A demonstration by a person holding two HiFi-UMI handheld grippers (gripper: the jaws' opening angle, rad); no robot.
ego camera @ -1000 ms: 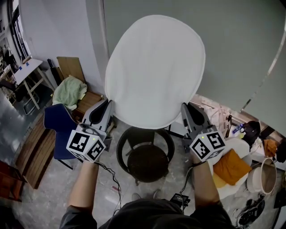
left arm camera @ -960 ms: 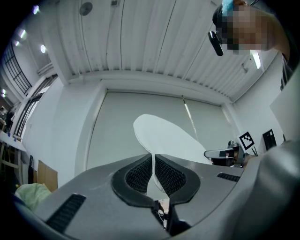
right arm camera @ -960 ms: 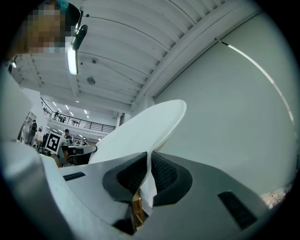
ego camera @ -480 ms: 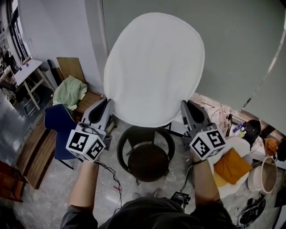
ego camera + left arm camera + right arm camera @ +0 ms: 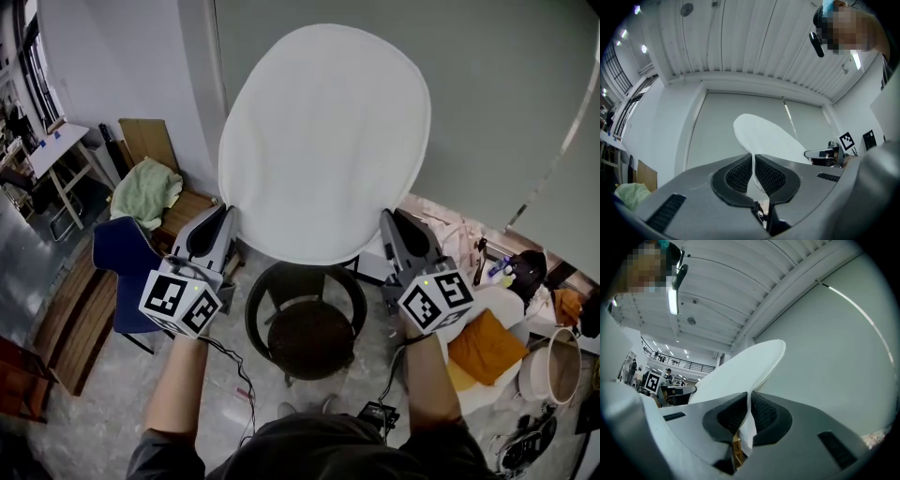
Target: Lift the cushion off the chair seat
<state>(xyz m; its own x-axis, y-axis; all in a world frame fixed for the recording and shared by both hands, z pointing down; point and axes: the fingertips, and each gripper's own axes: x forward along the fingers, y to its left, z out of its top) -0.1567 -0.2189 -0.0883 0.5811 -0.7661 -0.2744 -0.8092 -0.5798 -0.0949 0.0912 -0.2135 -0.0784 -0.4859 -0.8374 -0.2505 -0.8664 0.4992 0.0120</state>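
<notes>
A large white oval cushion (image 5: 326, 141) hangs in the air above a round dark chair seat (image 5: 306, 339), well clear of it. My left gripper (image 5: 228, 222) is shut on the cushion's lower left edge, and my right gripper (image 5: 385, 227) is shut on its lower right edge. In the left gripper view the thin white cushion (image 5: 764, 140) edge runs pinched between the dark ribbed pads (image 5: 736, 176). The right gripper view shows the same: the cushion (image 5: 736, 373) rising from between the pads (image 5: 761, 413).
The chair's dark ring frame (image 5: 256, 305) stands on a grey floor. A blue chair (image 5: 122, 258) and a wooden bench with a green cloth (image 5: 145, 192) are at the left. An orange cushion (image 5: 485, 349) and a pale bucket (image 5: 553, 370) lie at the right. A grey wall (image 5: 497, 112) is behind.
The cushion sits very slightly higher in the head view than a second ago. Both grippers keep their grip and hardly shift.
</notes>
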